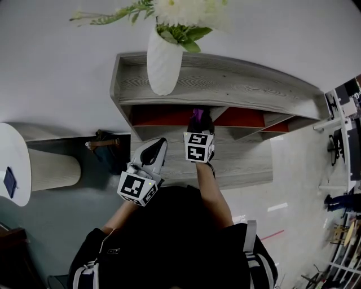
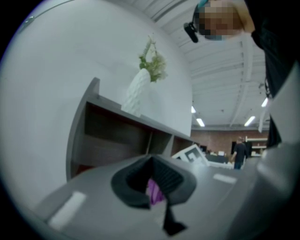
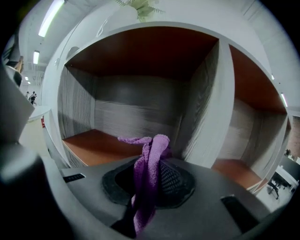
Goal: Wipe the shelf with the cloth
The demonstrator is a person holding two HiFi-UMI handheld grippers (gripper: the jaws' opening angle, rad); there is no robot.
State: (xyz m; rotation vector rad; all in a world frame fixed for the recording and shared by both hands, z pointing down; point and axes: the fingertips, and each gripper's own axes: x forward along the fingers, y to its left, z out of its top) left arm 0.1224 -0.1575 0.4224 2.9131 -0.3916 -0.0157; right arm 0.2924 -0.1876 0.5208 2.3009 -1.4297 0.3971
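My left claw (image 2: 157, 185) hangs in front of the shelf (image 2: 117, 136), jaws pressed together with a purple scrap (image 2: 153, 191) nipped between them. Further in, my right claw (image 3: 151, 176) is clenched on the purple cloth (image 3: 150, 154), which droops over its jaws at the mouth of a brown-floored compartment, just left of a divider (image 3: 206, 108). On the shelf's top stands a white vase (image 1: 163, 59) of flowers

White vase (image 1: 164, 62) of flowers (image 1: 180, 14); round white table (image 1: 11, 149), perhaps a phone (image 1: 9, 182) atop.
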